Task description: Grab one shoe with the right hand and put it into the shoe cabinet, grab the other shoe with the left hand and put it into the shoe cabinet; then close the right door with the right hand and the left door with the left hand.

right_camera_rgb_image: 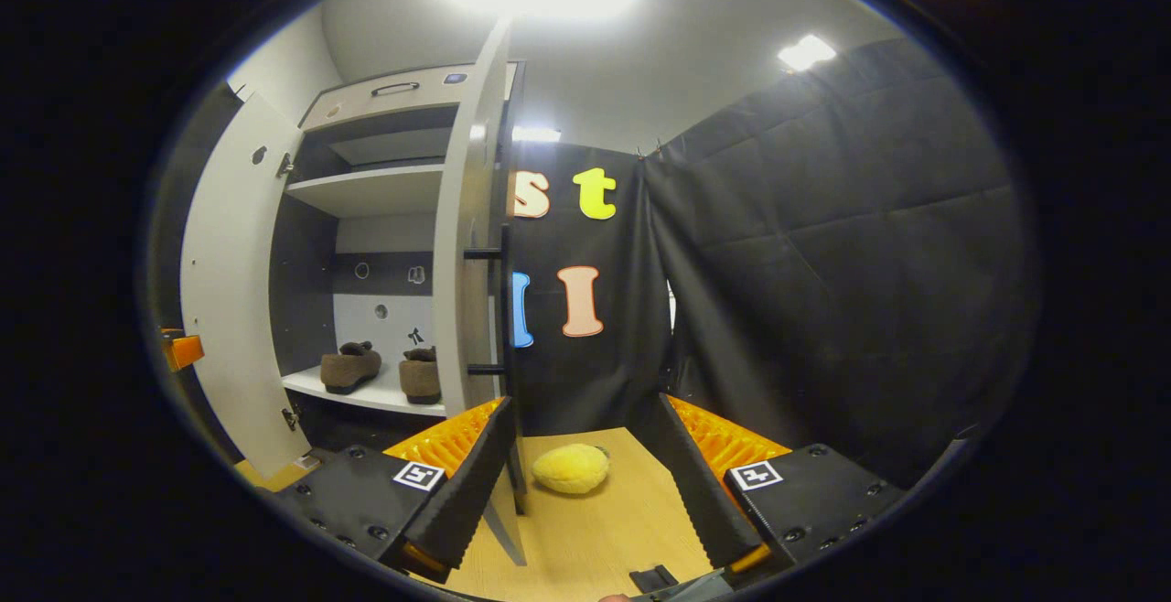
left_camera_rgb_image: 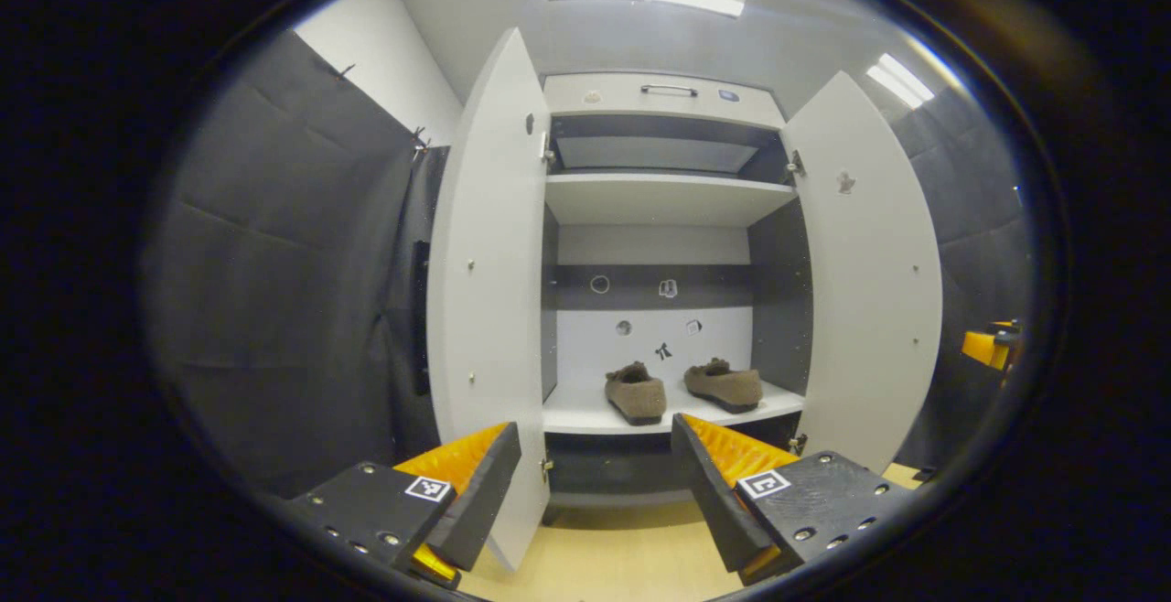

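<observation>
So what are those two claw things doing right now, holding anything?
Left gripper: jaws open, holding nothing.
Right gripper: jaws open, holding nothing.

my 2 brown shoes (left_camera_rgb_image: 635,392) (left_camera_rgb_image: 725,383) sit side by side, apart, on the lower shelf of the white shoe cabinet (left_camera_rgb_image: 660,198); its left door (left_camera_rgb_image: 489,291) and right door (left_camera_rgb_image: 874,263) stand open.

Cabinet shelf (left_camera_rgb_image: 585,419) carries two shoes (left_camera_rgb_image: 636,393), side by side; yellow plush (right_camera_rgb_image: 571,468) on floor (right_camera_rgb_image: 604,529).
</observation>
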Action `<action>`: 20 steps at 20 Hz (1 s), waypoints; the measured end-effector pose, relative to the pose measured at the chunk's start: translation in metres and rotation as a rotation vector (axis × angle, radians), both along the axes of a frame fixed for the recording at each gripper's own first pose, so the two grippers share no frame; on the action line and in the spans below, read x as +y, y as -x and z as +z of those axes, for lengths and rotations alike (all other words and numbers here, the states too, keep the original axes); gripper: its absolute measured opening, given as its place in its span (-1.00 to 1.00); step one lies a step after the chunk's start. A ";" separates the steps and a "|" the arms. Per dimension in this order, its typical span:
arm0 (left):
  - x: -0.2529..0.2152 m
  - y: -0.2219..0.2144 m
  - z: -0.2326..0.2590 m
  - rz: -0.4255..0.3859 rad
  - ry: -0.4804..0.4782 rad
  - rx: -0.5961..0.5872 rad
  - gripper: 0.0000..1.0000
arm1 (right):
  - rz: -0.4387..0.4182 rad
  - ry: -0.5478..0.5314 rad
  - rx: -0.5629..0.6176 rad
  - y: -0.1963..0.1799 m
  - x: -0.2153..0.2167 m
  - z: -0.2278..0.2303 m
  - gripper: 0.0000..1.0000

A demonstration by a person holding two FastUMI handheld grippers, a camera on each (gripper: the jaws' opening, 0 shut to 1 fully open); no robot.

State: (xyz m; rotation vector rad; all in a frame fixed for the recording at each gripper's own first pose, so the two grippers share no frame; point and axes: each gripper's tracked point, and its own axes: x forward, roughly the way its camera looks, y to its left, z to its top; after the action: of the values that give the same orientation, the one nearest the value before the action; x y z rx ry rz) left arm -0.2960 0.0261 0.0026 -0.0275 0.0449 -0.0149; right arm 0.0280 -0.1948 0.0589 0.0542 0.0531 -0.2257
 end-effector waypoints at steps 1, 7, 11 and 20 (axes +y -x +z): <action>0.008 0.005 0.000 0.016 -0.002 0.003 0.93 | -0.013 -0.001 0.005 -0.008 -0.005 0.002 0.94; 0.059 0.027 0.006 0.125 -0.017 0.001 0.93 | -0.075 -0.072 -0.013 -0.050 -0.017 0.014 0.87; 0.095 0.034 0.008 0.199 -0.008 0.005 1.00 | -0.053 -0.062 -0.001 -0.065 -0.002 0.012 0.94; 0.130 0.022 0.012 0.265 0.018 -0.007 0.94 | 0.036 -0.046 -0.022 -0.059 0.038 0.016 0.93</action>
State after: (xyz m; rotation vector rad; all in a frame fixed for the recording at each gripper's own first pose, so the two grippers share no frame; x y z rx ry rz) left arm -0.3179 0.1564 0.0142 -0.0516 0.0340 0.2495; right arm 0.0874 -0.1570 0.0751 0.1013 0.0373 -0.1876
